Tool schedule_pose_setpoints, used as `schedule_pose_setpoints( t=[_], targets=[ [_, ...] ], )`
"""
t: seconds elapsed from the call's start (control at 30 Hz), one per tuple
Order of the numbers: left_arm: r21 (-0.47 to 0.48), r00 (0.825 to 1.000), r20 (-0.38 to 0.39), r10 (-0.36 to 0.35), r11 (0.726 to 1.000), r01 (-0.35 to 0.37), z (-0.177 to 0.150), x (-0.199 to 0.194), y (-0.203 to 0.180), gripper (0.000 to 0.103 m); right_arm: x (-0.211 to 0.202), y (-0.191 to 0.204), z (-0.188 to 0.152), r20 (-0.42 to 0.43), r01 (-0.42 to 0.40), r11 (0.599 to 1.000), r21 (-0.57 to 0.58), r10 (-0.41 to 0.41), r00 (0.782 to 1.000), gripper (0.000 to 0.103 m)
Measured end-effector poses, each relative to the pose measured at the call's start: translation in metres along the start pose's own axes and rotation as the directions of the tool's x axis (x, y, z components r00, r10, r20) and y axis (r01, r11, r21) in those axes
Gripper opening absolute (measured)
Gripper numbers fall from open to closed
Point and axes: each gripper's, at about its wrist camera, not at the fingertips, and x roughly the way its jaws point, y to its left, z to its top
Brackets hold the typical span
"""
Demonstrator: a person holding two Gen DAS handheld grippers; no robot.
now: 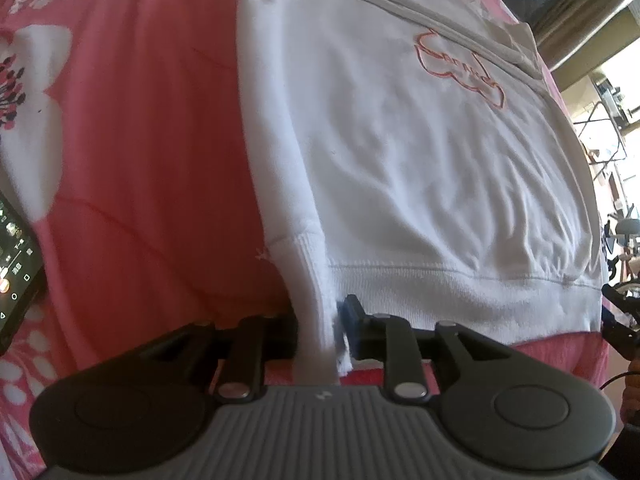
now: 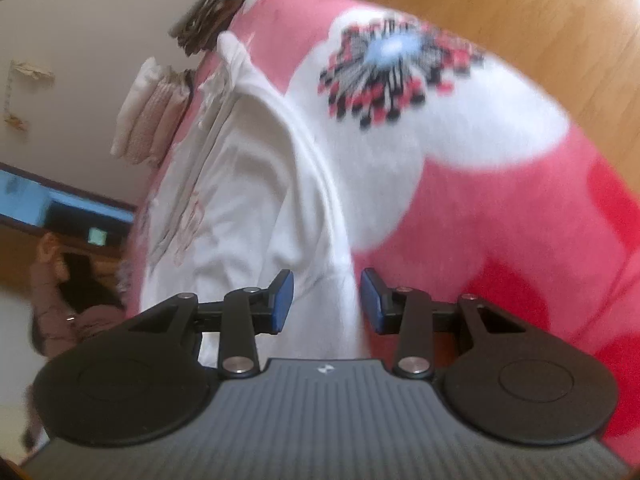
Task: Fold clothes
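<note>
Top: white top (image 1: 420, 168) lies flat on the pink bed (image 1: 132, 152), hem toward me.
Left claw: my left claw (image 1: 320, 332) has the cuff (image 1: 316, 320) between its jaws; whether the pads press it, I cannot tell.
Right claw: my right claw (image 2: 327, 302) stands apart over the other sleeve (image 2: 320, 208), gripping nothing.
Advice: close squarely on cloth, lift both sleeves level, and lay them inward.

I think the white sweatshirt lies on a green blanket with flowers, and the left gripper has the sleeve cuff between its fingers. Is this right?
Not quite: the blanket is pink, not green, as the left wrist view shows. The rest holds: the white sweatshirt lies on it, and the left gripper has the sleeve cuff between its fingers.
</note>
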Motion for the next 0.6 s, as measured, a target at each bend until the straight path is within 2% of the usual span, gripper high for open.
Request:
schedule_pose_setpoints(
  t=[0.03, 0.1, 0.17, 0.23, 0.27, 0.3, 0.47, 0.6],
  targets=[
    [0.007, 1.000, -0.001, -0.004, 1.000, 0.004, -0.001, 0.000, -0.001, 0.025, 0.000, 0.000, -0.004, -0.014, -0.009, 1.000, 0.002, 0.009, 1.000, 0.036],
    [0.015, 1.000, -0.008, -0.018, 1.000, 0.018, -0.004, 0.000, -0.002, 0.027, 0.000, 0.002, -0.011, -0.025, -0.007, 1.000, -0.008, 0.007, 1.000, 0.027],
    [0.021, 1.000, -0.004, -0.020, 1.000, 0.020, -0.005, 0.000, -0.003, 0.027, 0.000, 0.004, -0.019, -0.024, 0.008, 1.000, -0.025, -0.009, 1.000, 0.011],
    [0.028, 1.000, 0.003, -0.018, 0.999, 0.018, -0.006, -0.001, -0.005, 0.019, -0.001, 0.007, -0.024, -0.018, 0.006, 1.000, -0.027, -0.007, 1.000, 0.007],
    [0.032, 1.000, 0.007, -0.016, 0.999, 0.016, -0.006, -0.002, -0.006, 0.012, -0.002, 0.008, -0.025, -0.009, 0.004, 1.000, -0.029, -0.004, 1.000, 0.007],
    [0.035, 1.000, 0.011, -0.015, 0.999, 0.015, -0.007, -0.002, -0.007, 0.010, -0.003, 0.010, -0.027, -0.001, 0.001, 1.000, -0.031, -0.001, 1.000, 0.006],
    [0.013, 0.998, 0.051, -0.045, 0.999, 0.045, -0.002, -0.018, -0.007, 0.008, -0.014, 0.030, -0.024, 0.047, -0.039, 0.998, -0.056, 0.042, 0.998, 0.006],
    [-0.014, 0.988, 0.096, -0.122, 0.992, 0.124, 0.012, -0.042, -0.003, 0.008, -0.022, 0.058, -0.011, 0.072, -0.073, 0.993, -0.097, 0.080, 0.994, 0.006]
  ],
)
